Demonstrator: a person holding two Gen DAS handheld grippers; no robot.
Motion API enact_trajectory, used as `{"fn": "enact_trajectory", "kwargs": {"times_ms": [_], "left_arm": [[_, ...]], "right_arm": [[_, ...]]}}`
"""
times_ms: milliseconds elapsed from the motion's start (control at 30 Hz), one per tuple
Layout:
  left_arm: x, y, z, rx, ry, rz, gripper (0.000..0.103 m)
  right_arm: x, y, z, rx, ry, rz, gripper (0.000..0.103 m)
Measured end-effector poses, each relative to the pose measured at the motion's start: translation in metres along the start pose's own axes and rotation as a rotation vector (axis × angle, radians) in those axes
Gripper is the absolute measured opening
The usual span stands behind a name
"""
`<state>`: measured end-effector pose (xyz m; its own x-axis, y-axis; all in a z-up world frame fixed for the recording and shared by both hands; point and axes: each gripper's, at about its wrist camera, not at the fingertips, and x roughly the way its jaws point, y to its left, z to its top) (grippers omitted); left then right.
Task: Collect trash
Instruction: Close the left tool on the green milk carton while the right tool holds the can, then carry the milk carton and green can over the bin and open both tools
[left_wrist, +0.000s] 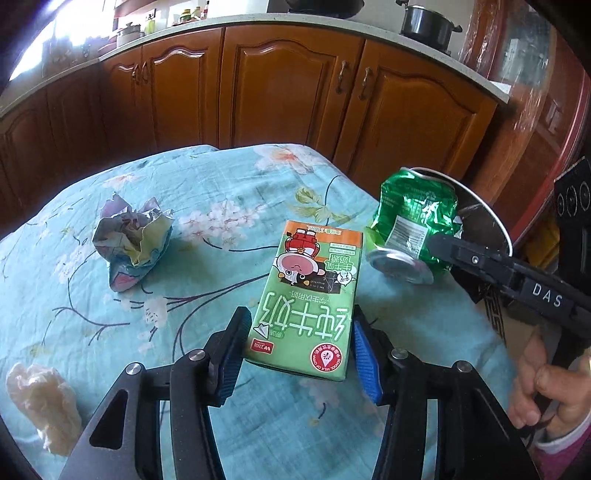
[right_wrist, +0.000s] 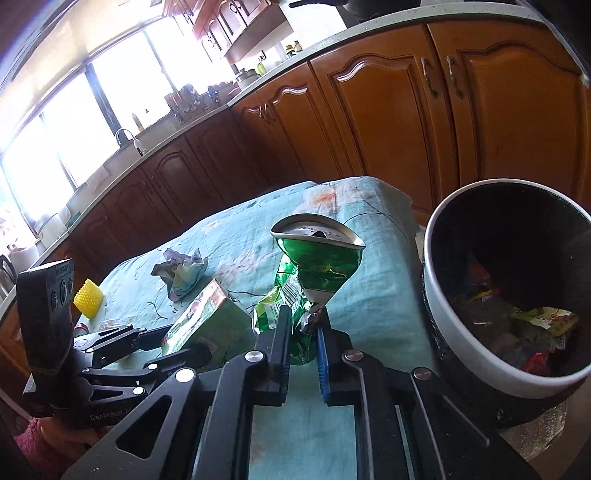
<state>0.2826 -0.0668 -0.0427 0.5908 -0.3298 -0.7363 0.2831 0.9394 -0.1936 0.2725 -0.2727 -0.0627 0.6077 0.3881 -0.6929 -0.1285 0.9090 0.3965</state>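
My left gripper (left_wrist: 299, 350) holds a green milk carton (left_wrist: 306, 295) between its blue pads, just above the blue floral tablecloth (left_wrist: 184, 369); the carton also shows in the right wrist view (right_wrist: 207, 317). My right gripper (right_wrist: 303, 328) is shut on a crushed green can (right_wrist: 317, 266), held up beside the trash bin (right_wrist: 461, 332). The can also shows in the left wrist view (left_wrist: 413, 229), with the bin's rim (left_wrist: 484, 206) behind it. A crumpled paper ball (left_wrist: 133, 240) lies on the cloth at the left.
A crumpled white tissue (left_wrist: 44, 402) lies at the cloth's near left edge. A yellow spiky object (right_wrist: 88, 297) sits at the far left of the table. Wooden kitchen cabinets (left_wrist: 277, 92) stand behind the table. The bin holds several wrappers (right_wrist: 535, 332).
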Motion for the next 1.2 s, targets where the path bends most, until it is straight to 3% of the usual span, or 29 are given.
{"fn": "enact_trajectory", "kwargs": {"times_ms": [333,600,1200], "left_arm": [[-0.016,-0.038,-0.001,-0.003,-0.024,-0.098,0.05],[-0.012,-0.068,0.01,0.038,-0.016,-0.132,0.049],[0.0,-0.122,0.042,0.11,-0.055,-0.177,0.049]], "right_arm": [[-0.057,-0.017,-0.016,0.033,-0.097,-0.07,0.012],[-0.086,-0.036,-0.015,0.054,-0.144,-0.104,0.012],[-0.109,-0.076,-0.004,0.083,-0.198,-0.185,0.011]]}}
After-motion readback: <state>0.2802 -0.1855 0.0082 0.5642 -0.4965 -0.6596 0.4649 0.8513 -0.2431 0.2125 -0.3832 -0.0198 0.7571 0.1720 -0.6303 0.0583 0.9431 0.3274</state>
